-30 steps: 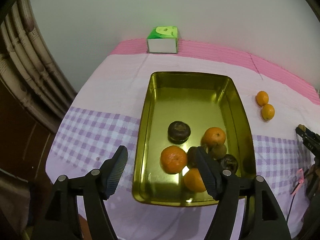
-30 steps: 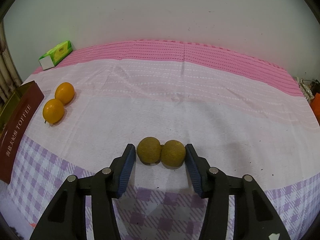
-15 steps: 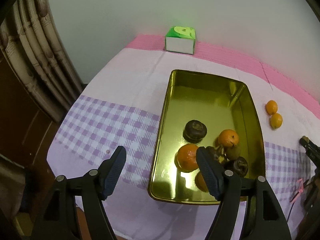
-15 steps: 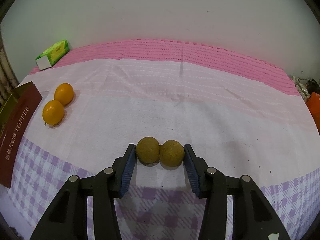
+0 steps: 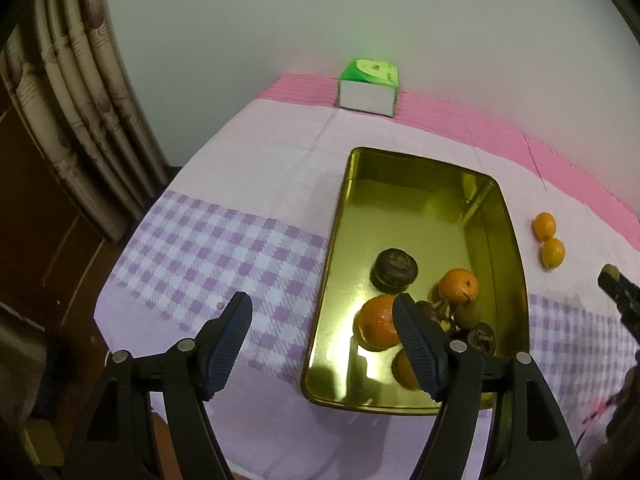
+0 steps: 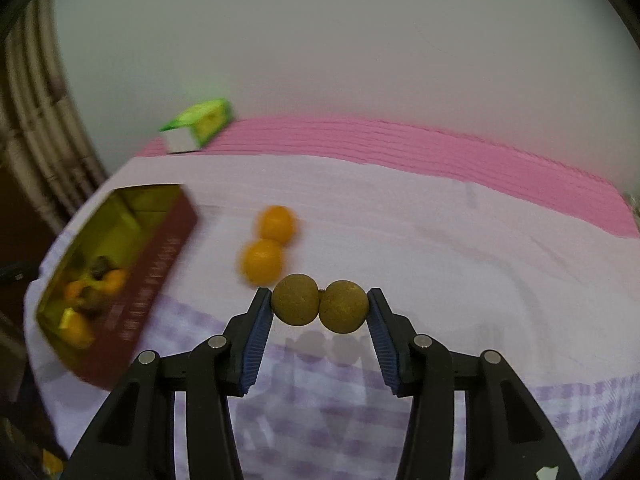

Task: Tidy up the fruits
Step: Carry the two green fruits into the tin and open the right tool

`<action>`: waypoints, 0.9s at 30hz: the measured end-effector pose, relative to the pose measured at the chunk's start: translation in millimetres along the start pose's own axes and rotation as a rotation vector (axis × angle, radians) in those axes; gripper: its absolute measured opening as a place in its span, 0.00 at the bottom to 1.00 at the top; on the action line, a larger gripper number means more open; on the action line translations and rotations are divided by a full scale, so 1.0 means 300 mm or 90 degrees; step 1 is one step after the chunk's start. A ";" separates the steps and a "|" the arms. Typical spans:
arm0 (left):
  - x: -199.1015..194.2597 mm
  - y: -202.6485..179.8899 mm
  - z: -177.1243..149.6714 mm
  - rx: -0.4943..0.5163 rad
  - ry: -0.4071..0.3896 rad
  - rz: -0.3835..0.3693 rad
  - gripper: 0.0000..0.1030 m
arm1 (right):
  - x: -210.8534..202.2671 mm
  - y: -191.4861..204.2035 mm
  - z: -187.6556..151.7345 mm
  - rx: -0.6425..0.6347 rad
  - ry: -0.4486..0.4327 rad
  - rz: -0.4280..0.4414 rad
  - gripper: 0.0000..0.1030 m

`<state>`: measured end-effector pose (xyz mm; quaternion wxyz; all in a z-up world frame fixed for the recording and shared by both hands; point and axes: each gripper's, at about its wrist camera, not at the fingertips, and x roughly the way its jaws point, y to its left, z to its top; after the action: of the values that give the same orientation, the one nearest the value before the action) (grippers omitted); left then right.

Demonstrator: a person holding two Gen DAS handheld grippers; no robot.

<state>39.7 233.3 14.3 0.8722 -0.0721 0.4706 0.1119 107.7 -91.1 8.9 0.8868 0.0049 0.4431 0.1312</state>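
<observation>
Partly behind left gripper fingers, tin's nearest fruit.

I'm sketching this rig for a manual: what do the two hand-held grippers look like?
Both look alike. The left hand-held gripper and right hand-held gripper each have a black frame forking into two angular arms, with round silver pins at the joints. Each finger ends in a dark blue ribbed pad. No cables, markings or sleeves show.

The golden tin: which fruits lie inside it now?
Inside the golden tin lie orange fruits, dark brown ones and a small greenish one. The left gripper's finger covers part of the pile, so no full count.
</observation>
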 end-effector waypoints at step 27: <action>0.004 0.069 0.009 -0.074 0.001 0.009 0.71 | 0.096 0.589 -0.038 -0.200 0.061 0.178 0.44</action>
<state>37.1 253.9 14.2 0.8655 -0.1191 0.4645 0.1450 74.9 85.2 1.5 0.8279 -0.0781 0.4535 0.3206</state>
